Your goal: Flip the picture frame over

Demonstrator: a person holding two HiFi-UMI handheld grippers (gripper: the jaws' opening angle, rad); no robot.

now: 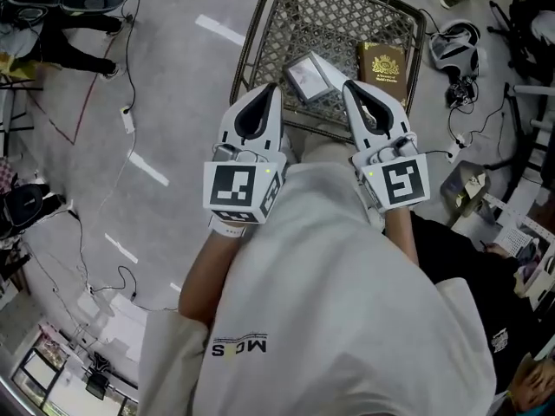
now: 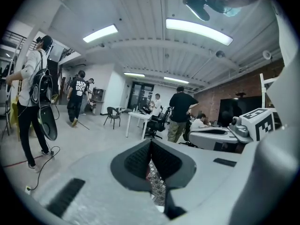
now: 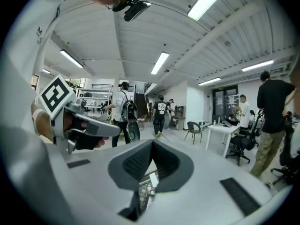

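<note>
The picture frame, grey with a pale face, lies flat on the wire mesh tray far below, next to a brown book with a gold crest. Both grippers are held high in front of the person's white shirt, well above the frame and pointing out over it. My left gripper is shut with nothing between its pads, its tips meeting in the left gripper view. The right gripper is likewise shut and empty. A sliver of mesh shows beneath the closed jaws.
Cables trail over the grey floor at left. A white headset and more gear lie right of the tray. Several people stand by a white table and chairs across the room. Boxes and papers sit at lower right.
</note>
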